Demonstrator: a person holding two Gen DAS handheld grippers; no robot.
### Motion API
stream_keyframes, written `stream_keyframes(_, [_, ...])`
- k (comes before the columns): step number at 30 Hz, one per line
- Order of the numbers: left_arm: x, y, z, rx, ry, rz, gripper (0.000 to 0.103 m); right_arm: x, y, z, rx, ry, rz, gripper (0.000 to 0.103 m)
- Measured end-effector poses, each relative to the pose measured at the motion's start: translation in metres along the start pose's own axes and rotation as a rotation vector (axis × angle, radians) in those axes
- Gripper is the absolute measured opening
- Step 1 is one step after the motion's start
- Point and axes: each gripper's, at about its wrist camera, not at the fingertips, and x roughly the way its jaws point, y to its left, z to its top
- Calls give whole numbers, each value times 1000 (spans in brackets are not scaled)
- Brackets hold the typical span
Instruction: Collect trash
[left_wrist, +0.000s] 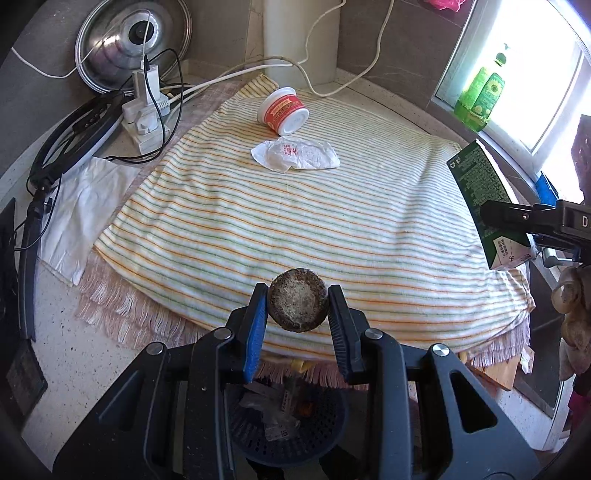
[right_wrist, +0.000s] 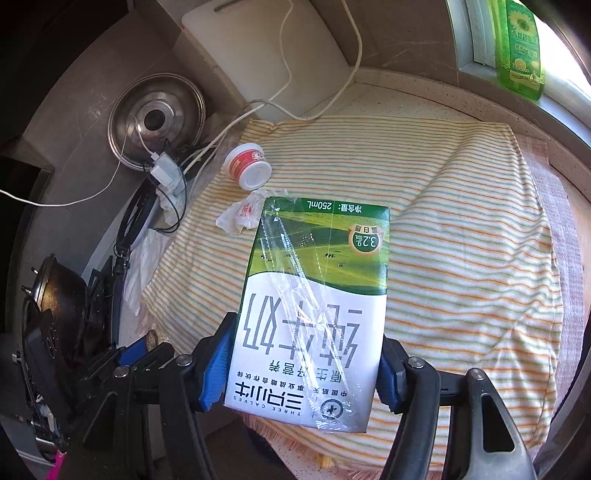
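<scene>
My left gripper (left_wrist: 297, 308) is shut on a round brown fuzzy lump (left_wrist: 297, 305), held over the near edge of the striped cloth (left_wrist: 258, 229), above a dark mesh bin (left_wrist: 291, 424). My right gripper (right_wrist: 306, 354) is shut on a green and white milk carton (right_wrist: 314, 295), held upside down above the cloth; the carton also shows at the right in the left wrist view (left_wrist: 484, 199). A tipped red and white cup (left_wrist: 282, 110) and a crumpled white wrapper (left_wrist: 295, 154) lie on the far part of the cloth; both also show in the right wrist view, cup (right_wrist: 248, 166) and wrapper (right_wrist: 240, 216).
A power strip with plugs and cables (left_wrist: 146, 107), a steel pot lid (left_wrist: 131, 40) and a ring light (left_wrist: 74, 136) stand at the left. A white cutting board (right_wrist: 273, 55) leans at the back. A green bottle (left_wrist: 484, 92) stands on the window sill.
</scene>
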Motion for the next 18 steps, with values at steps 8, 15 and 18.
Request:
stream_keyframes(8, [-12, 10, -28, 8, 12, -14, 32, -18, 20, -40, -18, -5, 1, 67])
stream_keyframes(15, [-14, 16, -56, 9, 42, -29, 32, -24, 40, -77, -33, 5, 2, 67])
stream_keyframes(18, [-14, 19, -67, 10, 58, -34, 32, -24, 46, -91, -38, 13, 7, 67])
